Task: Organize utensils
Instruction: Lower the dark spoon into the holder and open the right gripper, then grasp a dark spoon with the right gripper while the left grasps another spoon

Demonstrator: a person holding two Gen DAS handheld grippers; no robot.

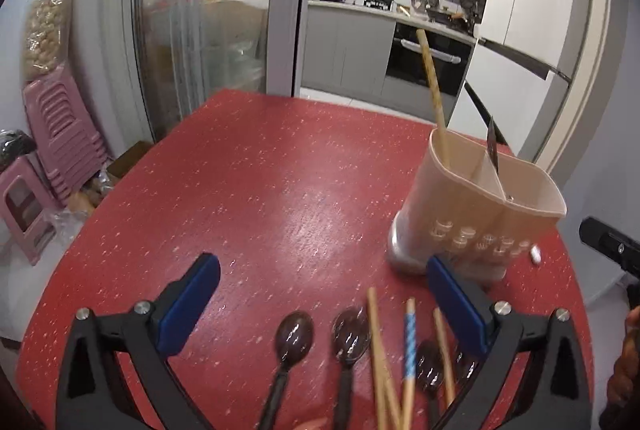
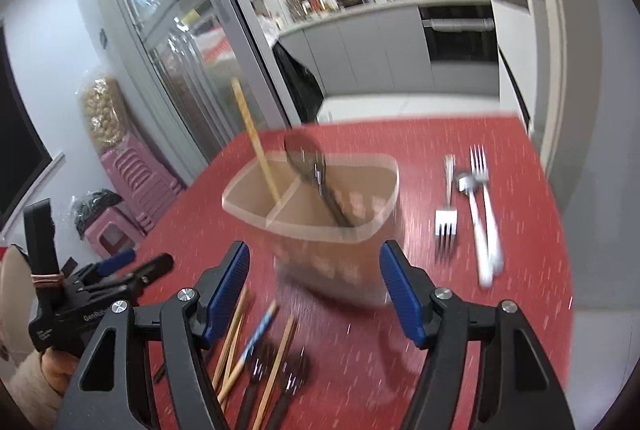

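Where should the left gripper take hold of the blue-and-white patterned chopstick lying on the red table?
Probably at the patterned upper section of the blue-and-white patterned chopstick, coming down from above with the fingers straddling it crosswise. It lies flat among plain wooden chopsticks and dark plastic spoons, and that end sits most clear of them.

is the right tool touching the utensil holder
Apart. The right wrist view shows the right tool open, red table visible between both blue pads and the utensil holder.
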